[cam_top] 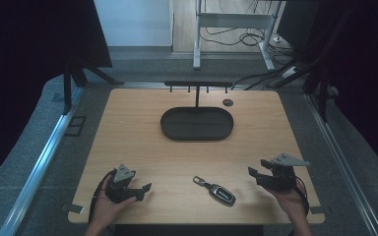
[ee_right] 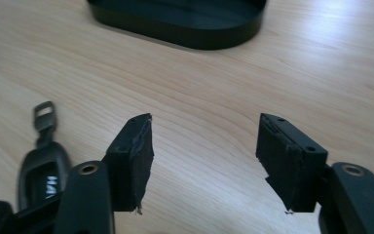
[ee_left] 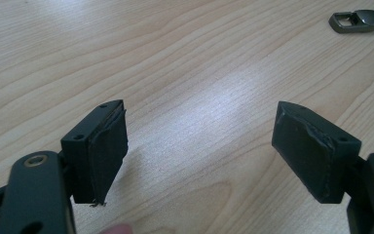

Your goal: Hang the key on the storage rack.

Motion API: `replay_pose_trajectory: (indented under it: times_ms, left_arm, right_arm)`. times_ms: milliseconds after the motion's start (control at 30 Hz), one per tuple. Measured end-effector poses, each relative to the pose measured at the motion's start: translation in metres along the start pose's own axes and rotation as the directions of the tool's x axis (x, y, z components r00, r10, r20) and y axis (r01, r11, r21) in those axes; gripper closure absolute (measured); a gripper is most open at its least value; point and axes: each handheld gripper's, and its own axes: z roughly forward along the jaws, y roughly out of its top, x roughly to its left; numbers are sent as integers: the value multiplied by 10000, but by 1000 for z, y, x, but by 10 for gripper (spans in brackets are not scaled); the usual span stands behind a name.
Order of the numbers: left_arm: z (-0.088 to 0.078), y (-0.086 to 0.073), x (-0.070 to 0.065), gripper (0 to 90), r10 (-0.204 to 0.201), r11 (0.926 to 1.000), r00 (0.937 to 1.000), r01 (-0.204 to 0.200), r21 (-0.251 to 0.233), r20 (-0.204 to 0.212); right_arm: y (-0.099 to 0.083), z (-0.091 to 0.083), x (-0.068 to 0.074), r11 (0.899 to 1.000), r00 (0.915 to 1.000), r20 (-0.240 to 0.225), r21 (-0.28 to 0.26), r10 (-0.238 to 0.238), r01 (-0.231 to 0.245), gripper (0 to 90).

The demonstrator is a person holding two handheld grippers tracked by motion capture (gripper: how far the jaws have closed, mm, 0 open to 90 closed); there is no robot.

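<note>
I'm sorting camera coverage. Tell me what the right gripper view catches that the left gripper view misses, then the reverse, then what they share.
Right gripper view: the rim of the dark oval tray at the top, and the car key's black fob body, lying left of the right tongs, which stand open over bare wood.

Left gripper view: the left tongs, open wider, and a fingertip at the bottom edge.

Both: the wooden table and the key's metal loop.
</note>
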Motion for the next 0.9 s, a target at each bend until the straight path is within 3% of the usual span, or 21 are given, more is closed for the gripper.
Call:
replay_pose_trajectory:
  times_ms: [400, 600, 900]
  left_arm:
    - [2, 0, -2, 213, 53, 10000, 10000, -54, 54, 49]
    - [2, 0, -3, 214, 84, 9999, 9999, -85, 83, 83]
    - [3, -1, -4, 214, 72, 9999, 9999, -72, 73, 86]
  right_arm:
    - [43, 8, 19, 9875, 9890, -1054, 1081, -1034, 1148, 398]
    - [58, 16, 33, 9690, 9742, -1455, 1524, -1727, 1945, 408]
    - [72, 35, 53, 9467, 9583, -1876, 2005, -2156, 2522, 407]
